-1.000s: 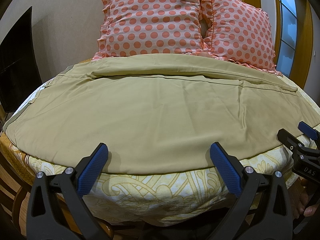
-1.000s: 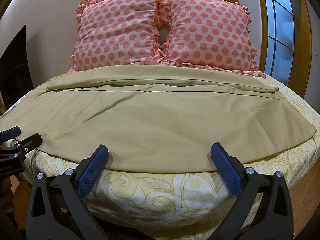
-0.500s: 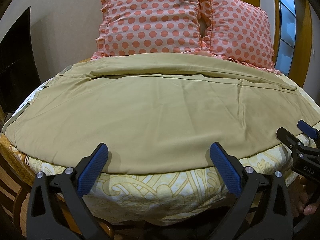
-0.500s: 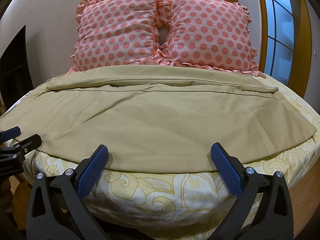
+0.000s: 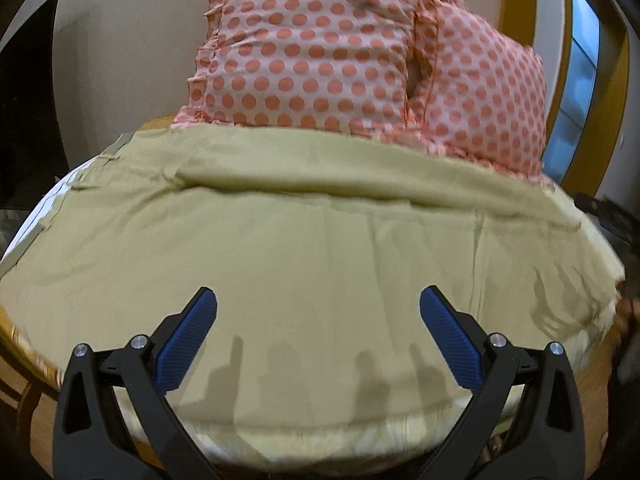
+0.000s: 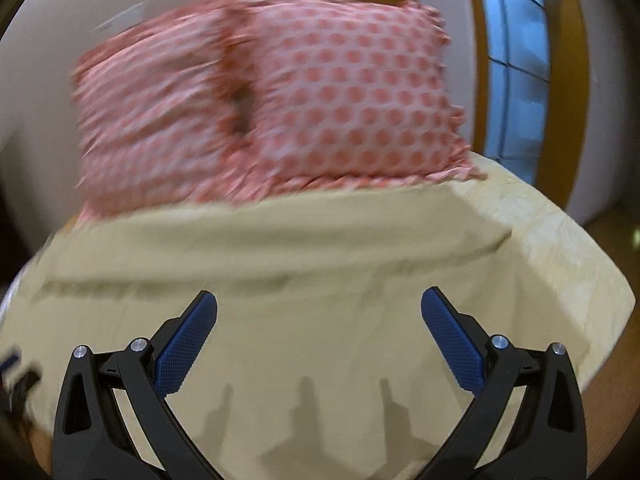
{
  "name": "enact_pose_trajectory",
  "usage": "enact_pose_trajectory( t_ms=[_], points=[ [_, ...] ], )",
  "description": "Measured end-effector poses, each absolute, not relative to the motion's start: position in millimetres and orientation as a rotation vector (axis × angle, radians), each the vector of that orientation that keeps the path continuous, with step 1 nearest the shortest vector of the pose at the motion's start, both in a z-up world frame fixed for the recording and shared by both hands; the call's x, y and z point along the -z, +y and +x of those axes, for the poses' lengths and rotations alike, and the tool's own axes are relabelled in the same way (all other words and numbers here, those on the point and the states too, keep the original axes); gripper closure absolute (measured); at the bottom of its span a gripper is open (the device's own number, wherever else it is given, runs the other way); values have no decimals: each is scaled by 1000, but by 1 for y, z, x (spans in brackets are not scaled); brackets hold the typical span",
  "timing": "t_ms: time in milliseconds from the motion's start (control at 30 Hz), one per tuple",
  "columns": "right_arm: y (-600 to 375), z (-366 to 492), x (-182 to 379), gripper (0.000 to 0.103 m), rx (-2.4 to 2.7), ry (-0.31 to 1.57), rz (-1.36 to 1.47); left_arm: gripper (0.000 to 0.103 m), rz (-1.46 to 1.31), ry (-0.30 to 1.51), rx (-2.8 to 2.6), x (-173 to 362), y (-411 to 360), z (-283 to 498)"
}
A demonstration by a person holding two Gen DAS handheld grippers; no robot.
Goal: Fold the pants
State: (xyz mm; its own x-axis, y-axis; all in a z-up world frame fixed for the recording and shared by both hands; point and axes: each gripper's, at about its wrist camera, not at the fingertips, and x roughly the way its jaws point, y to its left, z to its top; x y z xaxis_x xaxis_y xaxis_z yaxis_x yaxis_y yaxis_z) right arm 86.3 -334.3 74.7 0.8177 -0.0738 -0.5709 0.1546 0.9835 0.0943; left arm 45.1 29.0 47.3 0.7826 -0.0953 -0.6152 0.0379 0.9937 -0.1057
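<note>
Olive-tan pants [image 5: 304,248] lie spread flat across the bed, one leg laid over the other, with a fold ridge near the pillows. My left gripper [image 5: 318,312] is open and empty, hovering over the near part of the pants, casting finger shadows on the cloth. My right gripper [image 6: 318,312] is open and empty over the pants [image 6: 304,320] toward their right side. The right wrist view is motion-blurred. The left gripper's blue tip [image 6: 10,360] shows blurred at that view's left edge.
Two pink polka-dot pillows [image 5: 320,52] [image 6: 340,108] stand against the wall behind the pants. The yellow patterned bedsheet [image 6: 560,248] shows at the right. A window [image 6: 516,64] with a wooden frame is on the right. A dark panel [image 5: 24,100] is at the left.
Both grippers have moved forward and up over the pants, from in front of the bed edge to above the cloth. The right one swung to the right. Both stay open.
</note>
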Motion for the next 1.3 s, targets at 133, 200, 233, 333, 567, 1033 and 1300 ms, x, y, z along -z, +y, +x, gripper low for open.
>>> enact_pose_trajectory(
  t_ms=[133, 200, 233, 333, 567, 1033, 1300],
  points=[
    [-385, 189, -78, 1, 297, 717, 229, 2, -66, 635, 31, -65, 32, 72],
    [-418, 246, -66, 9, 413, 800, 325, 2, -70, 620, 18, -72, 36, 85],
    [-426, 258, -63, 18, 433, 812, 349, 2, -73, 615, 17, -74, 37, 87],
    [-457, 308, -43, 25, 550, 873, 444, 2, -93, 600, 13, -79, 43, 101],
    [-482, 365, -6, 46, 729, 966, 424, 2, -206, 627, 8, -68, 59, 125],
    [-511, 217, -35, 99, 299, 566, 785, 2, -177, 546, 14, -76, 74, 104],
    [-504, 50, -1, 99, 174, 514, 1009, 2, -341, 541, 51, -91, 116, 108]
  ],
)
